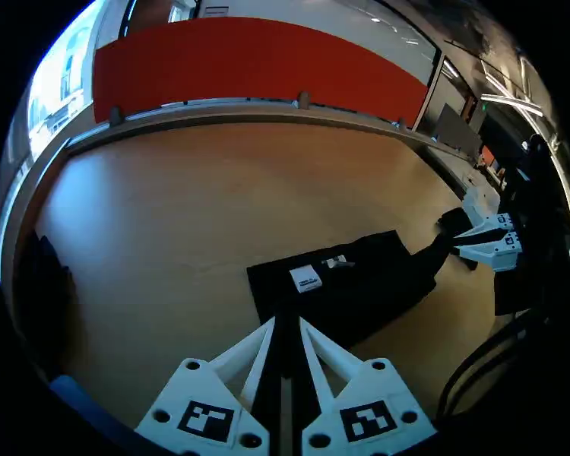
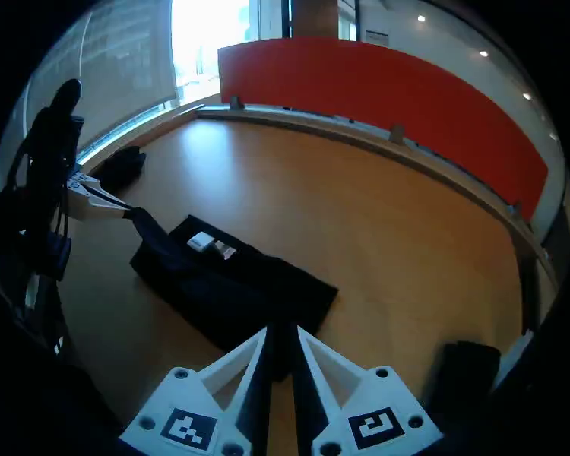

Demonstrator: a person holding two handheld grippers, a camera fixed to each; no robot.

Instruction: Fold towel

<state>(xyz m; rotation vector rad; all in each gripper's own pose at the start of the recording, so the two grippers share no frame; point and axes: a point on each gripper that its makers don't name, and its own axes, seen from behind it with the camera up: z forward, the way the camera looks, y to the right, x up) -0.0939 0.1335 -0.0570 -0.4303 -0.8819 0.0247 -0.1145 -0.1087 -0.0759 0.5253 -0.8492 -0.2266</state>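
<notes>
We have the towel (image 1: 361, 292) pinned at both ends. The left gripper (image 1: 286, 323) is clenched on the end right in front of it, with dark cloth running back between its fingers. In the right gripper view the right gripper (image 2: 283, 330) is clamped in the same way on the opposite end.

Each view also shows the other gripper farther off. Its tips meet a corner of cloth that rises slightly off the table (image 1: 171, 213).

The relation that matters is this: the towel's long axis runs from one gripper to the other, so the cloth lies straight ahead of both and neither hand is nearer than the other. We judge that the fold will come from carrying one held end along that axis over to the other. It could also come from swinging both ends together across the short side.

The towel lies on the wooden table toward our side, well away from the far edge where the red screen (image 1: 247, 61) stands.

It is black and rectangular, mostly flat in the middle, with some bunching near the lifted corners. A white tag (image 1: 306, 278) lies on top nearer the left gripper's end. The cloth looks soft and limp, so we expect it to sag between the grippers once it is raised.
</notes>
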